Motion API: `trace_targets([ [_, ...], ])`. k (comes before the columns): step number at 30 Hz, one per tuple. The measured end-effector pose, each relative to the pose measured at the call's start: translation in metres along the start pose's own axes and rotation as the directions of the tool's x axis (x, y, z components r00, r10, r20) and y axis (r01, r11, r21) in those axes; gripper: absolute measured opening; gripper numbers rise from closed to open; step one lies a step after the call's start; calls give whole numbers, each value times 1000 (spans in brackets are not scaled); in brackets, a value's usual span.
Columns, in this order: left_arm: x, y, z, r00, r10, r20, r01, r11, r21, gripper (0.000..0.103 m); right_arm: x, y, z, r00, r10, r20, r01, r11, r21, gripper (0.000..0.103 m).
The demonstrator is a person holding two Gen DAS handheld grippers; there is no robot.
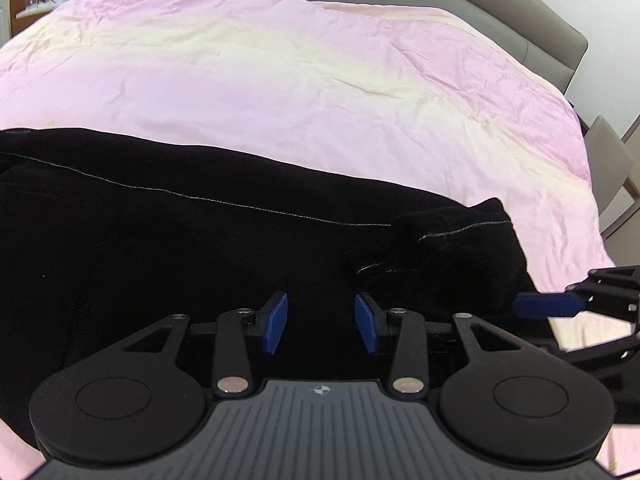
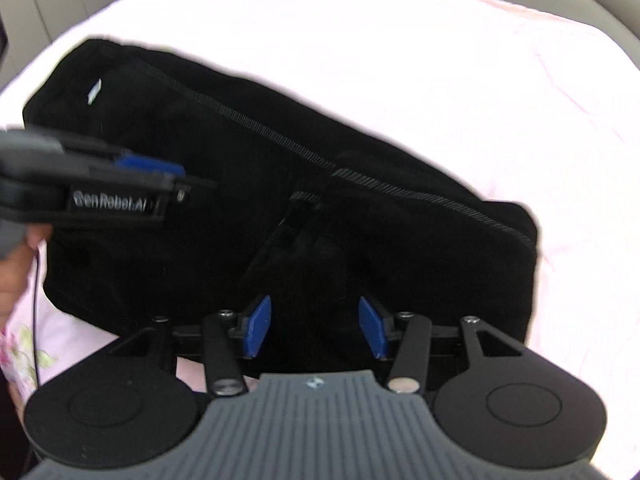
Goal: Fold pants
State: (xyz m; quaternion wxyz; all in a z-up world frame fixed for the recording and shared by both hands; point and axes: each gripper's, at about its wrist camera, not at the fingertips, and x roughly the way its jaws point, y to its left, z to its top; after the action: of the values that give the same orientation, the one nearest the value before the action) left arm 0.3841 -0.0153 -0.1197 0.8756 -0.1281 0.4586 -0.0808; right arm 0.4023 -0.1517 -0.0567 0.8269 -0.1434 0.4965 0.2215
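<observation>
In the left wrist view, the black pants (image 1: 200, 248) fill the left and middle of the frame, lying on a pink bed cover (image 1: 300, 80) that spreads across the top. The left gripper (image 1: 321, 322) sits at bottom centre over the pants, its blue pads (image 1: 276, 322) apart with only dark cloth showing behind the gap, nothing pinched. At the right edge the right gripper (image 1: 548, 305) reaches in beside the pants' right end.

In the right wrist view, a hand (image 2: 12, 272) shows at the far left, holding the left gripper (image 2: 152, 168), which lies over the left part of the pants (image 2: 360, 220). The pants, folded into a long bundle, run from upper left to right. At bottom centre the right gripper (image 2: 316, 328) hangs over their near edge, fingers apart, holding nothing.
</observation>
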Motion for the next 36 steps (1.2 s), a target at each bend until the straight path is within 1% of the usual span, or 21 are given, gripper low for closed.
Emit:
trace_targets([
  [2,1,1,3,999,-31,-8,31,999,-25,46,-13,-13,2,999,-19,32,19,999,29,45],
  [4,4,0,7,999,-51,-9,51,998,-46,46,-18,-29,2,997,-58,55,54,996,64,41],
  [5,5,-1,8,998,-62,-9,61,997,-54,46,-17,-38,2,995,-79,55,75,994,79,35],
  [6,7,-2,9,997,-73,-12,73,995,-61,46,-13,-47,2,994,-103,44,98,991,88,32],
  [8,12,-1,12,995,-100,-15,99,991,-87,46,1,-57,4,991,-129,23,126,987,99,29],
  [11,18,6,17,989,-146,-26,141,980,-141,46,19,-60,1,992,-121,18,119,986,115,28],
  [13,22,11,21,986,-160,-37,152,974,-170,47,28,-61,1,994,-104,27,100,986,130,28],
  [16,24,18,27,982,-184,-39,172,962,-211,54,41,-74,4,997,-68,40,61,986,152,28],
  [20,32,22,32,974,-221,-49,202,945,-257,60,51,-74,9,997,4,73,-17,984,179,28],
  [22,38,20,32,969,-239,-62,215,939,-268,63,59,-70,17,995,44,85,-60,979,196,28],
  [25,48,14,28,963,-250,-97,216,937,-275,65,75,-64,20,996,63,67,-76,976,203,18],
  [26,51,12,26,963,-249,-108,212,939,-271,65,79,-64,19,995,82,62,-94,972,214,12],
  [27,53,10,24,961,-249,-117,211,940,-268,65,82,-62,15,993,107,56,-117,967,226,10],
  [29,58,6,21,959,-250,-131,209,941,-266,65,84,-62,9,990,139,39,-144,963,226,9],
  [30,60,4,19,960,-249,-131,207,941,-267,65,82,-62,6,990,140,36,-144,965,218,9],
  [32,61,3,18,962,-243,-126,203,942,-269,65,70,-65,1,987,149,61,-159,958,240,10],
  [34,58,2,16,969,-222,-106,188,946,-263,65,59,-68,-5,969,233,88,-248,926,285,11],
  [35,56,1,17,971,-215,-102,183,948,-261,65,56,-66,-7,960,266,90,-280,913,297,12],
  [36,53,4,15,972,-213,-99,181,948,-260,65,54,-61,-8,957,277,84,-290,909,299,19],
])
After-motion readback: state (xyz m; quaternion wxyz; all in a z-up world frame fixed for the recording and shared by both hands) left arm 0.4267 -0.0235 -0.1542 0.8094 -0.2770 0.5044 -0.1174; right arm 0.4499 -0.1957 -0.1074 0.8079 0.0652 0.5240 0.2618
